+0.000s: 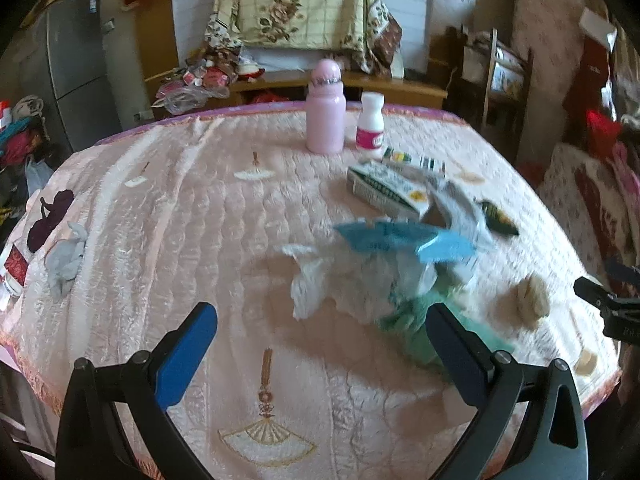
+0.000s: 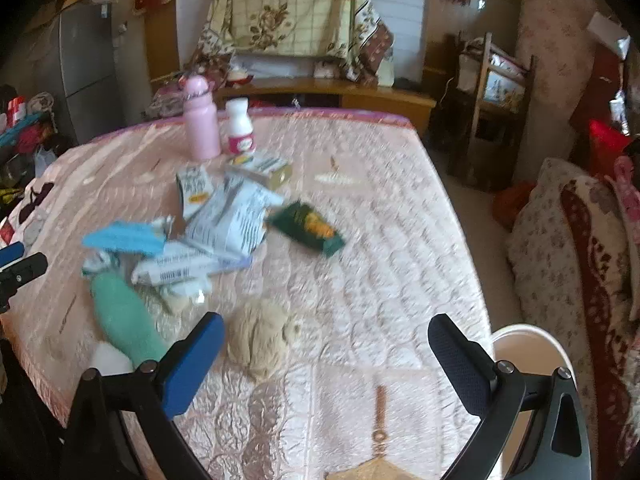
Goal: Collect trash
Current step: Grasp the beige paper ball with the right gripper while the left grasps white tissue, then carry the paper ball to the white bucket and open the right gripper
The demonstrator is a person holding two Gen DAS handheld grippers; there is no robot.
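A heap of trash lies on a pink quilted table (image 1: 160,220): a blue wrapper (image 1: 400,238), white crumpled tissue (image 1: 308,284), a green bottle-like item (image 1: 408,320), a white carton (image 1: 388,190), a dark green packet (image 1: 498,218) and a beige crumpled wad (image 1: 530,294). My left gripper (image 1: 320,320) is open and empty, just short of the tissue. My right gripper (image 2: 326,332) is open and empty, with the beige wad (image 2: 262,338) beside its left finger. The blue wrapper (image 2: 124,236), the green item (image 2: 124,320) and the dark packet (image 2: 306,228) also show in the right wrist view.
A pink bottle (image 1: 325,110) and a white bottle (image 1: 371,124) stand at the table's far side. A grey cloth (image 1: 64,260) lies at the left edge. A white bin (image 2: 528,360) stands on the floor by the table's right edge, next to a floral sofa (image 2: 572,248).
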